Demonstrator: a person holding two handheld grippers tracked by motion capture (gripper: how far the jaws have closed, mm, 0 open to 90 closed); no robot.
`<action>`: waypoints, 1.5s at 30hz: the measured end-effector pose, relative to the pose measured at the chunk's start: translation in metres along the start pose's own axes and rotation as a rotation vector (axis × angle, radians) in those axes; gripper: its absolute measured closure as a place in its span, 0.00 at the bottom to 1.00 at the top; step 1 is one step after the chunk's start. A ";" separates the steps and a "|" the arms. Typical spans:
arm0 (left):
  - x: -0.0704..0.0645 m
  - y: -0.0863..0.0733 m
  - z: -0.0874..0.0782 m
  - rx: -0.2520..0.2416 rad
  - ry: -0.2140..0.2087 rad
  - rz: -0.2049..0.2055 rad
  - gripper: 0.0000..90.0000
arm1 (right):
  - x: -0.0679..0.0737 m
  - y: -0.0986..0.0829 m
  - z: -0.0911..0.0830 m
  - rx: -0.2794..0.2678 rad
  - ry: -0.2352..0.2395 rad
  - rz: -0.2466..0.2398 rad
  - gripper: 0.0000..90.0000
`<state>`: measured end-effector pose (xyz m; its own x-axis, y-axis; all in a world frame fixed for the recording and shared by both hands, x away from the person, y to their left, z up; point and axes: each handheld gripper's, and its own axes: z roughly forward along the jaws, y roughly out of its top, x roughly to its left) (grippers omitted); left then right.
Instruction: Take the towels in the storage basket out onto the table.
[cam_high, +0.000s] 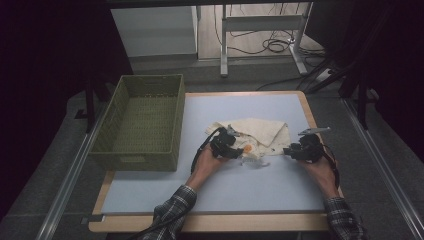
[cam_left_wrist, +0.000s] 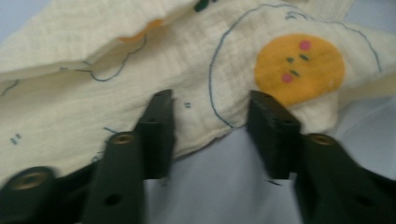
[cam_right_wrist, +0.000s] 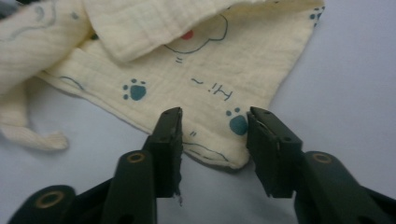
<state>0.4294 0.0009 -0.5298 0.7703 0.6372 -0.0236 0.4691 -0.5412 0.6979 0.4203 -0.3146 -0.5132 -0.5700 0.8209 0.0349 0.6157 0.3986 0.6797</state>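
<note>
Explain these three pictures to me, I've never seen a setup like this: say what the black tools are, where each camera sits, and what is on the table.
A person sits at a table with a hand-held claw in each hand. The high view looks down from above: the left claw and the right claw are at a crumpled cream cloth printed with cartoons. A green woven basket stands to its left.

The other two pictures come from small cameras riding on the claws, looking along their black jaws. In the left gripper view, the left claw is open, its jaws either side of the cloth's edge near an orange face print. In the right gripper view, the right claw is open around a corner of the cloth with paw prints. Nothing is gripped yet.
</note>
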 end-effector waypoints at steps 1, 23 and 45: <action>0.000 0.000 0.000 -0.002 -0.001 -0.007 0.68 | 0.002 0.000 0.000 0.007 -0.038 -0.020 0.73; 0.042 -0.029 -0.048 0.018 0.149 -0.146 0.73 | -0.018 -0.029 -0.044 0.009 -0.024 0.045 0.93; -0.055 -0.057 -0.052 0.005 -0.044 -0.018 0.60 | -0.020 -0.035 -0.035 -0.009 -0.022 0.060 0.88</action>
<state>0.3378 0.0249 -0.5313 0.7799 0.6223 -0.0671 0.4850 -0.5331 0.6932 0.3909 -0.3590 -0.5124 -0.5201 0.8520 0.0593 0.6430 0.3450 0.6838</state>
